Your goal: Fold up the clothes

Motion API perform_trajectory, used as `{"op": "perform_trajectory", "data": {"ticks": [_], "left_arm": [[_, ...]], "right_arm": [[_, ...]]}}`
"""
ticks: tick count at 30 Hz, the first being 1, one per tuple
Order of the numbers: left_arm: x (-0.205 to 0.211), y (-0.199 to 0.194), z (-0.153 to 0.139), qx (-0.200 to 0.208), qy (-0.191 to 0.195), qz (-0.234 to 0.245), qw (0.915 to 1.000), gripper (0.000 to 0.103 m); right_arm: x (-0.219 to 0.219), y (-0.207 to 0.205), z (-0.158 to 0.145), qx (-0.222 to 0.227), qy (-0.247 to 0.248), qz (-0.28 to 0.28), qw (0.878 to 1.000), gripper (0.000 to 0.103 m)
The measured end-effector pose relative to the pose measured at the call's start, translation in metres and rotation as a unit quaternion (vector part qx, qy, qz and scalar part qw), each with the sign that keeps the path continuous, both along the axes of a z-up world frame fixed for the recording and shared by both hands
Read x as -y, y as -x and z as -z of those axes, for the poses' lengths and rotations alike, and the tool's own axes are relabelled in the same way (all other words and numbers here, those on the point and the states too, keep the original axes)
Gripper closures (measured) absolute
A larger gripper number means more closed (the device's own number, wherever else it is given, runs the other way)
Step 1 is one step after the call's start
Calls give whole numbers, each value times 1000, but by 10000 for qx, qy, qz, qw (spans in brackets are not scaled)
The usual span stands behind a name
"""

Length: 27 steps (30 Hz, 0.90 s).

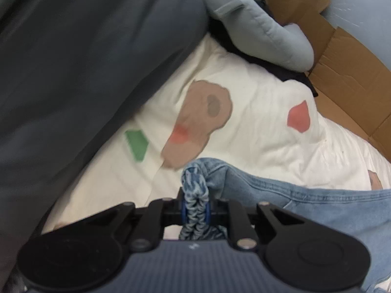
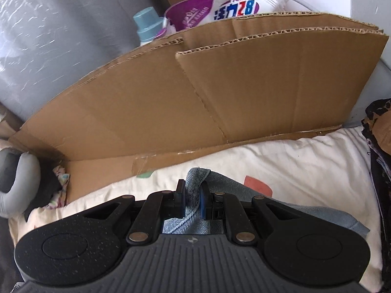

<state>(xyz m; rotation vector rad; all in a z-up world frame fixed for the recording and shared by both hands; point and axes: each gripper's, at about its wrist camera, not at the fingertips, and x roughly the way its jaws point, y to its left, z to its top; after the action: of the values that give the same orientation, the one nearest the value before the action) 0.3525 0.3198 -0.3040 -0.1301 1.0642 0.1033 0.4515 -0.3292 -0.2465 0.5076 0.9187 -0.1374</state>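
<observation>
Bunching jeans point(image 1: 305, 202), perhaps frayed, hiding jaws

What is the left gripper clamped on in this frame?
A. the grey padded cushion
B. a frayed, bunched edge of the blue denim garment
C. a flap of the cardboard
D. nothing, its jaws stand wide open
B: in the left wrist view the left gripper has its jaws closed on the frayed, bunched edge of the denim garment, which lies over the white printed bedding.

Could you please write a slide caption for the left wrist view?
Left gripper shut on the frayed hem of light-blue jeans above a white patterned bedsheet.
</observation>
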Motion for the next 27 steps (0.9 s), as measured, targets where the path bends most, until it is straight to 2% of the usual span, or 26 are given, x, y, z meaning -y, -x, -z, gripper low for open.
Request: {"op": "perform_trajectory", "data": {"ticks": [8, 13, 14, 15, 17, 18, 19, 22, 27], "left_arm": [[6, -62, 3, 83, -108, 412, 9991, 88], [0, -92, 29, -374, 124, 386, 9985, 86], [-1, -94, 32, -440, 170, 391, 9981, 86], [-3, -93, 33, -443, 211, 401, 9980, 82], [-9, -85, 25, -356, 337, 382, 9981, 79], [-13, -80, 21, -308, 406, 369, 9980, 69], [-17, -74, 14, -235, 425, 329, 9983, 64], [-33, -50, -10, -18, 443, 174, 9989, 63], [-68, -1, -37, 168, 585, -157, 9980, 62]], "right_arm": [[11, -23, 26, -65, 63, 264, 9996, 93], [6, -36, 47, -268, 263, 326, 9988, 92], [4, -38, 50, -337, 308, 313, 9985, 89], [0, -38, 52, -403, 360, 294, 9981, 88], [-8, -38, 49, -443, 404, 173, 9981, 74], [-13, -38, 48, -459, 429, 103, 9980, 69], [-20, -38, 45, -450, 470, -18, 9979, 64], [-44, -39, 40, -397, 538, -360, 9971, 63], [-100, -40, 41, -240, 310, -873, 9954, 58]]}}
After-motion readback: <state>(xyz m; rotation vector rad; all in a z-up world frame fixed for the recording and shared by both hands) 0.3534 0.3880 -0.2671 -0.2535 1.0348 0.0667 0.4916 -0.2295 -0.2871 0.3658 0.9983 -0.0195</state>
